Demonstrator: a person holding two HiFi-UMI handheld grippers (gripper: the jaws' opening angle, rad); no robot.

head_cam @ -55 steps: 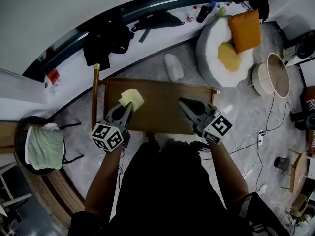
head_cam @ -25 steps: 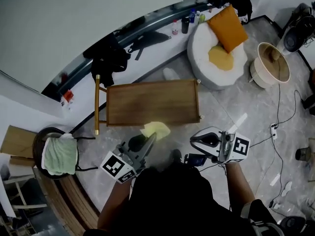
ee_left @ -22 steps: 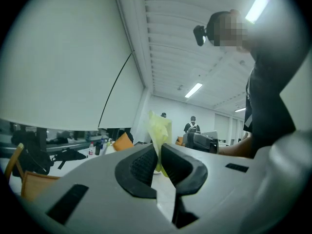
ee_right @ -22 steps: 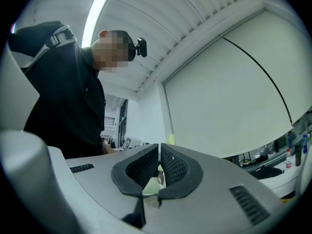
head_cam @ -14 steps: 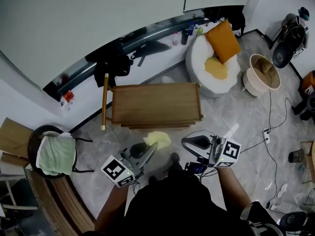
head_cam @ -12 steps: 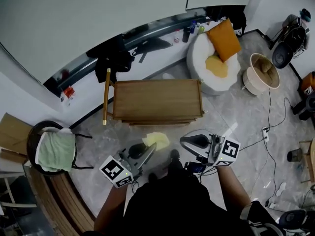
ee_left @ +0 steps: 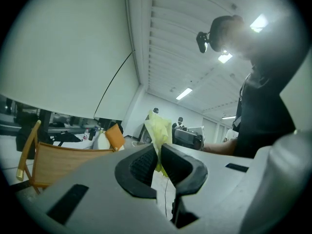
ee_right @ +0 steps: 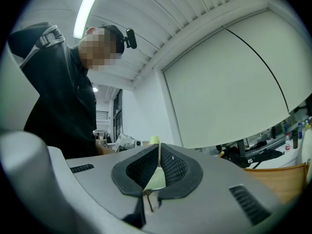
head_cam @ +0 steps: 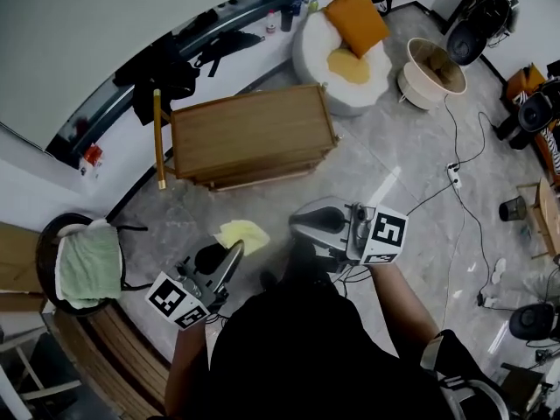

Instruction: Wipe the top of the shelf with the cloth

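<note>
The wooden shelf (head_cam: 249,134) stands on the grey floor, its top bare, well away from both grippers. My left gripper (head_cam: 234,248) is held low over the floor, shut on the yellow cloth (head_cam: 243,234). In the left gripper view the cloth (ee_left: 159,129) sticks up from between the jaws, and the shelf (ee_left: 63,162) shows at the lower left. My right gripper (head_cam: 295,226) is shut and points left toward the cloth, a short gap away. The right gripper view shows the jaws together (ee_right: 159,161) and a corner of the shelf (ee_right: 282,173) at the lower right.
A white beanbag (head_cam: 325,68) with an orange cushion (head_cam: 354,17) sits behind the shelf, a round basket (head_cam: 433,68) to its right. A yellow pole (head_cam: 158,138) leans beside the shelf's left end. A chair with a green towel (head_cam: 83,265) stands at left. Cables (head_cam: 451,178) cross the floor at right.
The cloth has come off the shelf top. Both grippers have drawn back from the shelf and now hang over the floor; the shelf sits farther off in view.
</note>
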